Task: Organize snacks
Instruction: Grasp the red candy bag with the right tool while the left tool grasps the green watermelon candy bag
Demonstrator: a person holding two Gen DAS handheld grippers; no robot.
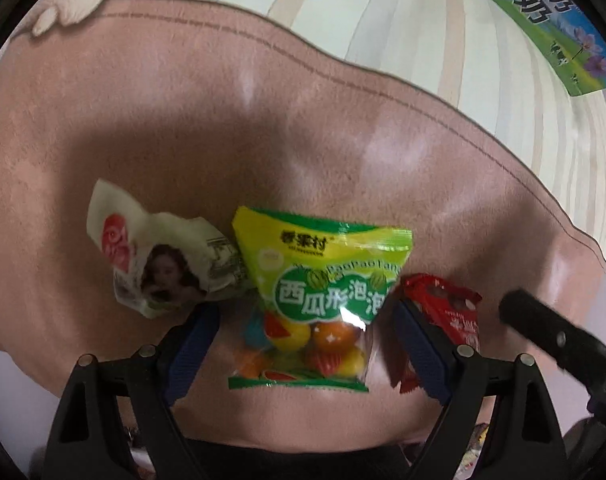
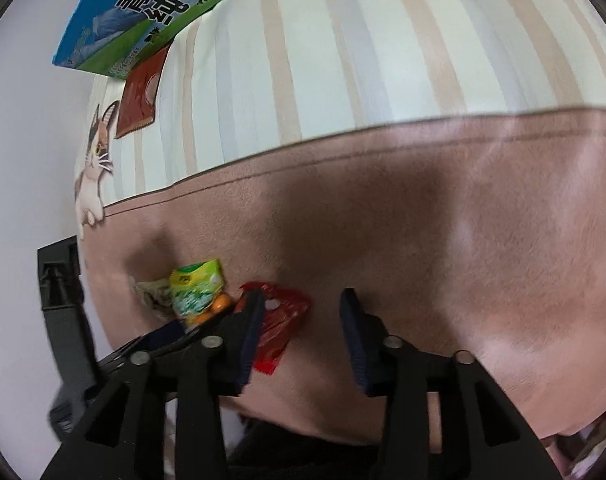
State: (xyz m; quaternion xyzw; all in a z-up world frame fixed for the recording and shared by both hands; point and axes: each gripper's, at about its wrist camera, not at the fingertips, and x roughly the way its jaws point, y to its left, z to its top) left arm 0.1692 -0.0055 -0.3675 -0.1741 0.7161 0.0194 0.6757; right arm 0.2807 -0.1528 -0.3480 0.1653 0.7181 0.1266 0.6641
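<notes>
A green-yellow bag of watermelon bubble gum balls (image 1: 319, 300) lies on the pink-brown cloth (image 1: 143, 128), between the open blue-padded fingers of my left gripper (image 1: 303, 320). A crumpled white snack packet with a face print (image 1: 159, 264) lies just left of it. A red snack packet (image 1: 443, 312) lies at its right, partly behind my right finger pad. In the right wrist view the same three snacks sit left of centre: the green bag (image 2: 197, 292), the white packet (image 2: 153, 294), the red packet (image 2: 281, 324). My right gripper (image 2: 303, 320) is open and empty, just right of the red packet.
A blue-green milk carton (image 2: 143, 12) and a dark red packet (image 2: 139, 96) lie at the far edge on the striped cloth (image 2: 343, 60). The carton also shows in the left wrist view (image 1: 563, 32). The right gripper's black body (image 1: 551, 336) is at the left view's right.
</notes>
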